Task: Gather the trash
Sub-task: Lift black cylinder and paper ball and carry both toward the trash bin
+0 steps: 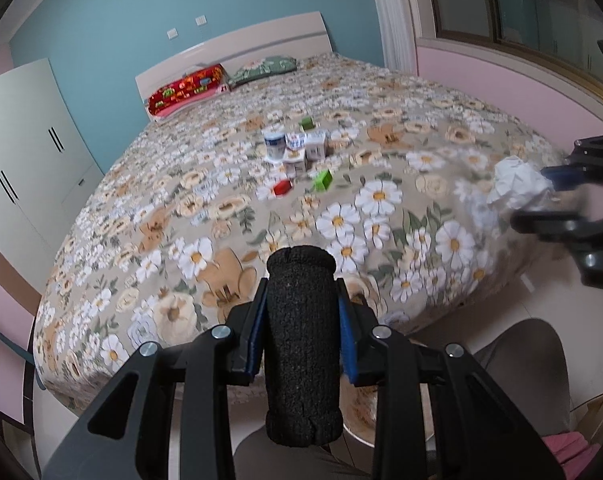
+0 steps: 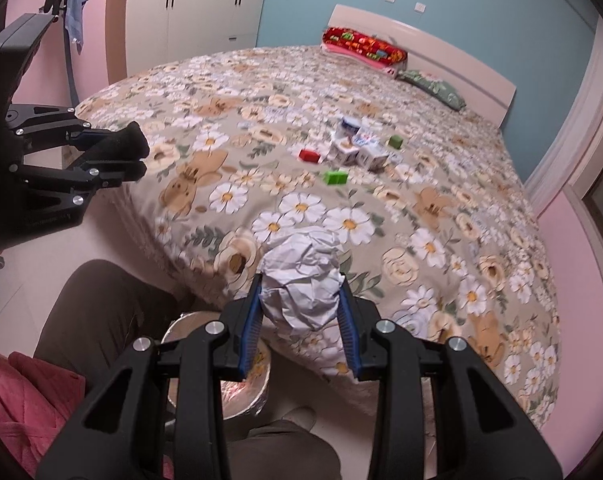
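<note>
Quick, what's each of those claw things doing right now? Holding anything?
Left gripper: closed on a black sock.
Right gripper: closed on a crumpled paper ball.

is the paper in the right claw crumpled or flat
Crumpled. The white paper is wadded into a creased ball, pinched between the right claw pads above the bed edge.
</note>
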The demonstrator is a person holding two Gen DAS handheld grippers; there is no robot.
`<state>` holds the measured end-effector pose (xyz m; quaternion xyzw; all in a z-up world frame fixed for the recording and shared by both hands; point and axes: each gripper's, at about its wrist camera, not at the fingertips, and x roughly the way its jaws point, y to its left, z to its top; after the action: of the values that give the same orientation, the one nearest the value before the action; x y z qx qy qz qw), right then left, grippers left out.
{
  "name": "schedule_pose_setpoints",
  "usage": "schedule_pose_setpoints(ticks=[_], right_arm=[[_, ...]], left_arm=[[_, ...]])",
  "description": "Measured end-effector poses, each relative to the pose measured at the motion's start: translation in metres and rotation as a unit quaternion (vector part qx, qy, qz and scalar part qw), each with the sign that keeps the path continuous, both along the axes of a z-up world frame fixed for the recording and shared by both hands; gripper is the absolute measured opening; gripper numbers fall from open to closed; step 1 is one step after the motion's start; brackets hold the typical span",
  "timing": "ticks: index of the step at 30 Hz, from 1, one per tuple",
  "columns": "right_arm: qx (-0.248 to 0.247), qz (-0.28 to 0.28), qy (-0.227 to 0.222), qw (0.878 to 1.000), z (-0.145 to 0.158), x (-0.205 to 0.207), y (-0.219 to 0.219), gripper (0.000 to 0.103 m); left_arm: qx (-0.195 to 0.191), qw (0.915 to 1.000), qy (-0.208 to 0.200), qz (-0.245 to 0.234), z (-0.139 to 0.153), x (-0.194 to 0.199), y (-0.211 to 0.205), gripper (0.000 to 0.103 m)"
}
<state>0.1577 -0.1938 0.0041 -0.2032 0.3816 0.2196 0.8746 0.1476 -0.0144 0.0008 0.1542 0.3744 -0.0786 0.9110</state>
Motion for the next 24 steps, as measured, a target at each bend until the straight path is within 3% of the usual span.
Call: schedule_pose_setpoints(ticks=[13, 24], right_arm=[[0.004, 0.008, 0.072, 0.997, -0.072, 0.003, 0.008, 0.036], [0.009, -0.003, 0.138, 0.990, -0.139, 0.008, 0.009, 0.036]], left_arm=[[0.001, 0.9974, 0.072, -0.001, -0.072, 0.001, -0.001, 0.033], [-0.001, 0.9900, 0.141, -0.008, -0.139, 0.004, -0.012, 0.033]])
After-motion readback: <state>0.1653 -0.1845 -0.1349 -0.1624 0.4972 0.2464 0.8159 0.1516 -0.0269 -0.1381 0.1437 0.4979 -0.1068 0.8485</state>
